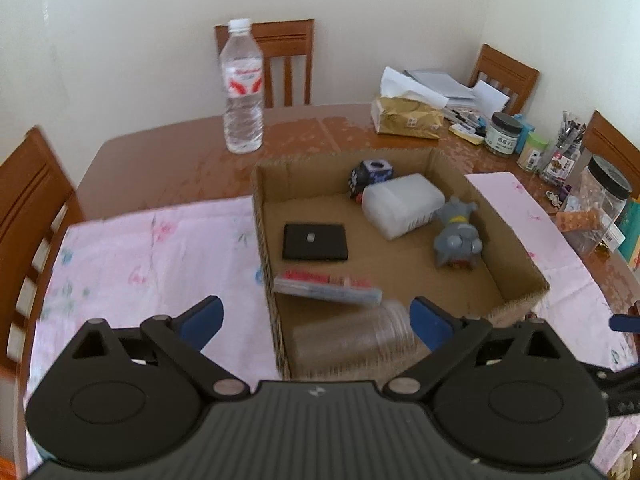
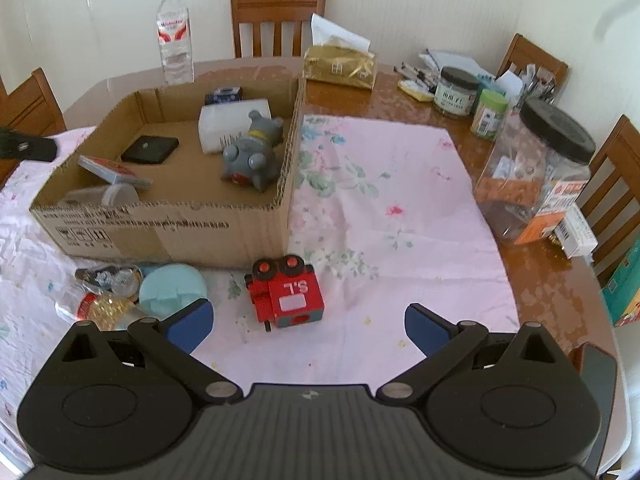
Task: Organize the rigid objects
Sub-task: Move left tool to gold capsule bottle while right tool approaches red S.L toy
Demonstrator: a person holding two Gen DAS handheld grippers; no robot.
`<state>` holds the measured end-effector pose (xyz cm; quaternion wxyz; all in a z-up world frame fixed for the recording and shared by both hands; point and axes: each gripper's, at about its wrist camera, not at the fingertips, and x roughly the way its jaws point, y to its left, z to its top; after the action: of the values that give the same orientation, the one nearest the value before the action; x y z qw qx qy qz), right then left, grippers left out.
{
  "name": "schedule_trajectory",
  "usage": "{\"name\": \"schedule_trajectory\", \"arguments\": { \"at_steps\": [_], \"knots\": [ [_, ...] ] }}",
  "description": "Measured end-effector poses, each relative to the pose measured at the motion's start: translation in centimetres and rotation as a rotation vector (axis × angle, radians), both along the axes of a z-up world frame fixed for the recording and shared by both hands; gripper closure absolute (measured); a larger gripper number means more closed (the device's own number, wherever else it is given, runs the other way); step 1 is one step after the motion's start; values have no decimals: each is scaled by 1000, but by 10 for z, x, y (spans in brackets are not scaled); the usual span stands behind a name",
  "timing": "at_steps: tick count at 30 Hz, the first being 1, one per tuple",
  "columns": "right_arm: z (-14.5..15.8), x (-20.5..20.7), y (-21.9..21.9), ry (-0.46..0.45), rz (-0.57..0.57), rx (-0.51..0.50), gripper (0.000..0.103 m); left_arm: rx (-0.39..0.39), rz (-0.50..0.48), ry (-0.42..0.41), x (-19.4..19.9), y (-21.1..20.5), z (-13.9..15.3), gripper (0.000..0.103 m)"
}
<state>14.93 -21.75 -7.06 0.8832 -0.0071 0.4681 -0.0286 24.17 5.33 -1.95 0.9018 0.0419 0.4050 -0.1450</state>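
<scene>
A cardboard box (image 1: 516, 276) (image 2: 160, 232) on a pink cloth holds a grey toy figure (image 1: 456, 236) (image 2: 252, 152), a white container (image 1: 400, 204), a black flat case (image 1: 316, 242) (image 2: 150, 149), a red card box (image 1: 326, 284) (image 2: 114, 172), a dark cube (image 1: 370, 174) and a clear jar (image 1: 352, 332) lying at the near wall. My left gripper (image 1: 316, 320) is open and empty above the box's near edge. My right gripper (image 2: 308, 322) is open and empty, just behind a red toy train (image 2: 286, 292) on the cloth. A light blue lid (image 2: 172, 290) and a small glitter bottle (image 2: 100, 306) lie left of it.
A water bottle (image 1: 242, 88) (image 2: 174, 32) stands behind the box. A tissue pack (image 2: 340, 66), jars (image 2: 456, 90) and a large black-lidded clear jar (image 2: 536, 176) crowd the table's right side. Wooden chairs (image 1: 28, 208) ring the table.
</scene>
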Motion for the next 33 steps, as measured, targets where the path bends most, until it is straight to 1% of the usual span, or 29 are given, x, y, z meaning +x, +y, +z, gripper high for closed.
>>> {"name": "schedule_trajectory", "arguments": {
  "at_steps": [3, 7, 11, 14, 16, 21, 24, 26, 29, 33],
  "knots": [
    [-12, 1, -2, 12, 6, -4, 0, 4, 26, 19, -19, 2, -11, 4],
    [-32, 4, -6, 28, 11, -9, 0, 15, 35, 72, -39, 0, -30, 4],
    [-43, 10, -4, 11, 33, -6, 0, 11, 28, 112, -56, -4, -42, 4],
    [-50, 20, -1, -9, 68, -18, 0, 9, 11, 128, -66, -10, -47, 4],
    [-57, 27, 3, -11, 84, -43, 0, 8, -2, 139, -70, -13, -50, 4],
    [-65, 37, 8, -18, 117, -76, 0, 1, -68, 159, -81, -19, -57, 4],
    [-65, 39, 3, -17, 136, -80, 0, -30, -99, 179, -86, -20, -64, 4],
    [-66, 40, -9, -16, 113, -58, 0, -32, -99, 201, -87, -23, -71, 4],
    [-68, 42, -29, 13, 75, 19, 0, -33, -95, 230, -88, -26, -81, 4],
    [-70, 36, -35, -27, 125, 15, 0, -2, -68, 251, -89, -35, -95, 4]
  ]
}}
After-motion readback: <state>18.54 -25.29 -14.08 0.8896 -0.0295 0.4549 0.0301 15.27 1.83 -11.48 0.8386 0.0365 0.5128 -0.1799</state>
